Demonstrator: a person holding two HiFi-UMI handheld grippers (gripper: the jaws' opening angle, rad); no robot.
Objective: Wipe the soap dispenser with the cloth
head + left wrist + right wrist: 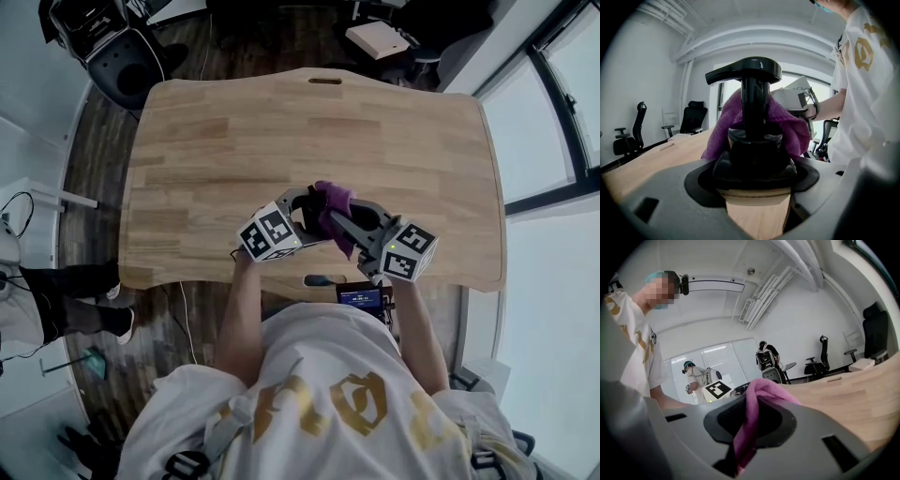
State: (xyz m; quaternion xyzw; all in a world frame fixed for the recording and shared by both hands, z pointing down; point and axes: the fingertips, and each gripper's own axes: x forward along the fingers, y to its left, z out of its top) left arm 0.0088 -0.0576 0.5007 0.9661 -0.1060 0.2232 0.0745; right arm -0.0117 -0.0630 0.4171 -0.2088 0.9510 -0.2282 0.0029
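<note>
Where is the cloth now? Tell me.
In the head view the cloth hangs over the near edge of the table, pinched in the right claw and draped against the black soap dispenser held by the left claw.

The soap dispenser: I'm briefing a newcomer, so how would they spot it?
Over the near edge of the wooden table, two grippers meet. The soap dispenser is clamped in the left gripper, its glossy black pump head standing up against the purple cloth that the right gripper holds.
</note>
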